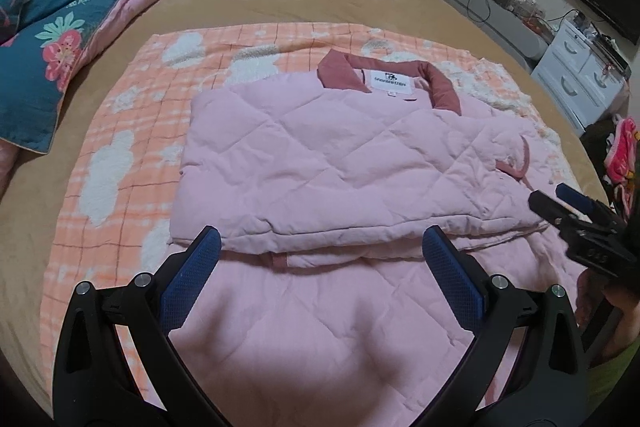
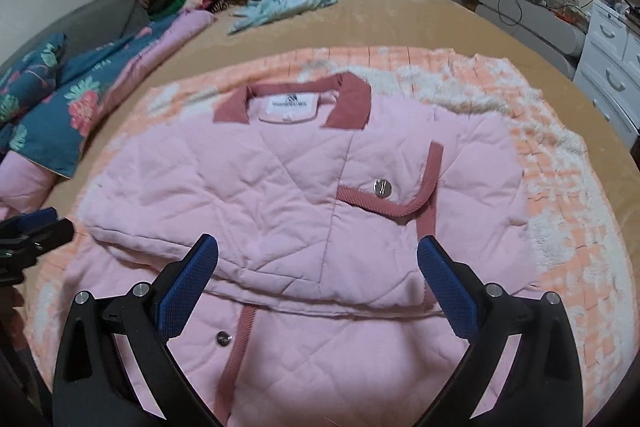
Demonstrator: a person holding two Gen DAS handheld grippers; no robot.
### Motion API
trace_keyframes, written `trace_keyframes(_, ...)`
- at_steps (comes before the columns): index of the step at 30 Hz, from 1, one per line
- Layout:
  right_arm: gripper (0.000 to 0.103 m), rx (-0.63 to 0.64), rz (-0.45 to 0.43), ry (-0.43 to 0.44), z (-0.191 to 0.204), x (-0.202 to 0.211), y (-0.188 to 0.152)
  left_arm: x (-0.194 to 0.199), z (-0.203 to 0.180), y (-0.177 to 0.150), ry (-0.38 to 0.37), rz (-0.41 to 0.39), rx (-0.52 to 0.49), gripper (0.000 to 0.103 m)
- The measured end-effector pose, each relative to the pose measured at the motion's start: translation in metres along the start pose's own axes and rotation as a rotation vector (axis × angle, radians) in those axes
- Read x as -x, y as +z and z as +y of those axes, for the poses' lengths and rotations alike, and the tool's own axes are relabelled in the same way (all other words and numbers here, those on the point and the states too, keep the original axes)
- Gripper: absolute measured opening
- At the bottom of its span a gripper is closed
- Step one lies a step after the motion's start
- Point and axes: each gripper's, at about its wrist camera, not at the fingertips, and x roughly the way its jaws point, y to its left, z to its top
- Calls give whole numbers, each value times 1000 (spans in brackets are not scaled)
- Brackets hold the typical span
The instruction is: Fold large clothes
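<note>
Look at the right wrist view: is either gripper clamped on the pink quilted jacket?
No. The right gripper hangs over the pink quilted jacket with its jaws wide apart and nothing between them, and the left gripper is off the jacket's edge.

Pink quilted jacket [image 2: 288,195], sleeves folded in, collar up, flat.

Both wrist views close above the bed, facing the curtain, left view from left, sharing the pink jacket [image 1: 320,155]

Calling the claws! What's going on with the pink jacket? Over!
Both claws, left and right, open, empty. Pink jacket lies partly folded on the orange blanket. Nothing in the way. Over.
</note>
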Motion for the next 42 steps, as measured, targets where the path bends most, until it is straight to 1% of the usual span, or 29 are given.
trace_keyframes(9, 99, 29, -74, 3, 4, 48, 4, 38, -14, -3, -8, -54, -23, 95)
trace_keyframes(13, 99, 53, -145, 16, 7, 75, 3, 58, -19, -4, -24, -85, -26, 95)
trace_keyframes(18, 99, 74, -202, 19, 11, 106, 3, 80, -27, -6, -26, -122, -43, 95)
trace_keyframes(27, 99, 93, -251, 6, 12, 149, -7, 114, -39, -18, -25, -174, -70, 95)
trace_keyframes(32, 99, 106, -296, -6, 13, 175, -17, 131, -40, -30, -16, -200, -79, 95)
trace_keyframes(39, 99, 117, -334, -14, 17, 199, -29, 148, -39, -47, -24, -222, -61, 95)
trace_keyframes(42, 99, 120, -346, -15, 18, 207, -34, 155, -37, -54, -16, -233, -47, 95)
